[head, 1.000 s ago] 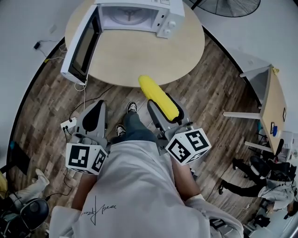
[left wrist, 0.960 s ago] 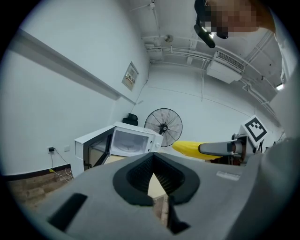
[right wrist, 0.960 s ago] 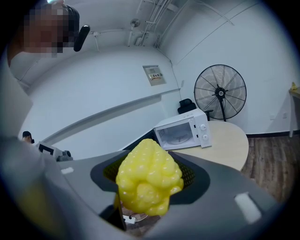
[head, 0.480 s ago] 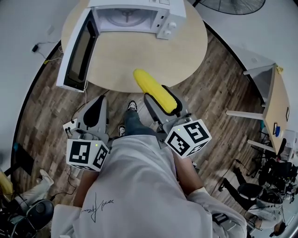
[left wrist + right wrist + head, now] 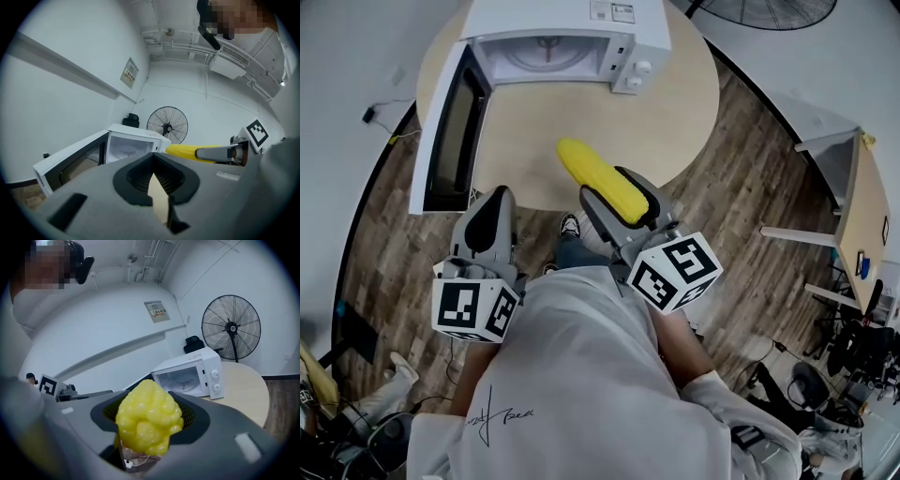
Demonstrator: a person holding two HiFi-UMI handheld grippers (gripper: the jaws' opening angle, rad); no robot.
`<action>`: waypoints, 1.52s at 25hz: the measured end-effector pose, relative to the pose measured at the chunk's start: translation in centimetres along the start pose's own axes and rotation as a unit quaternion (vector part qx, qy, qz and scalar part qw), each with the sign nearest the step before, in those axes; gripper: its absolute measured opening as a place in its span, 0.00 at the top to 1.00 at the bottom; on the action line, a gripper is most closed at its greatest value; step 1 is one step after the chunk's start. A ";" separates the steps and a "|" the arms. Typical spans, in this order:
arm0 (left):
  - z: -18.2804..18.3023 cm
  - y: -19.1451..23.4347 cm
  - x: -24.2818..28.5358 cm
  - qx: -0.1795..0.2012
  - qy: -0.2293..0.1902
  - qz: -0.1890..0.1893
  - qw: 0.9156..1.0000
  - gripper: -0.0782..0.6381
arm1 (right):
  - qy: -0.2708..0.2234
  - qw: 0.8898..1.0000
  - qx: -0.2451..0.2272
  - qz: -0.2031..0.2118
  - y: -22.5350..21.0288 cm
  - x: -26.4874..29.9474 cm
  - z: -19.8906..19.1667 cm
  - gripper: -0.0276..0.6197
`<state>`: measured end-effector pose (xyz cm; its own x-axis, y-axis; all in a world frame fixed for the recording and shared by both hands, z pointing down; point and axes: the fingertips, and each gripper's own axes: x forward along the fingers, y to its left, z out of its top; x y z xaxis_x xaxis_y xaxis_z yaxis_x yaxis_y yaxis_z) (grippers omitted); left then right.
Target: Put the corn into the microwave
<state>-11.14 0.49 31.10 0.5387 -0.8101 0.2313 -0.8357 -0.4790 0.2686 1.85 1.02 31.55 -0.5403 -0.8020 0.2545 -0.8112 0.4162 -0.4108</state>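
Right gripper [image 5: 606,186] is clenched on a knobbly yellow corn cob [image 5: 579,161], jaws set wide about it, the cob's free end pointing out over the near edge of the round pale wooden table [image 5: 684,103]. White microwave oven [image 5: 623,23] stands at the table's far side, its door [image 5: 450,131] swung wide to the left and the cavity showing; the corn is well short of it. Left gripper [image 5: 491,202] is beside the right, jaw tips drawn together, nothing held
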 end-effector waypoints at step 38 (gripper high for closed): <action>1.1 -0.7 8.6 -0.021 0.002 0.000 1.000 0.91 | 0.019 0.999 -0.001 0.041 -7.4 8.2 1.7 0.55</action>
<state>-6.03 -6.54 31.94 0.5391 -0.8087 0.2351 -0.8305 -0.4642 0.3077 3.76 -9.33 35.22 -0.6136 -0.7484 0.2519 -0.7638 0.4815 -0.4299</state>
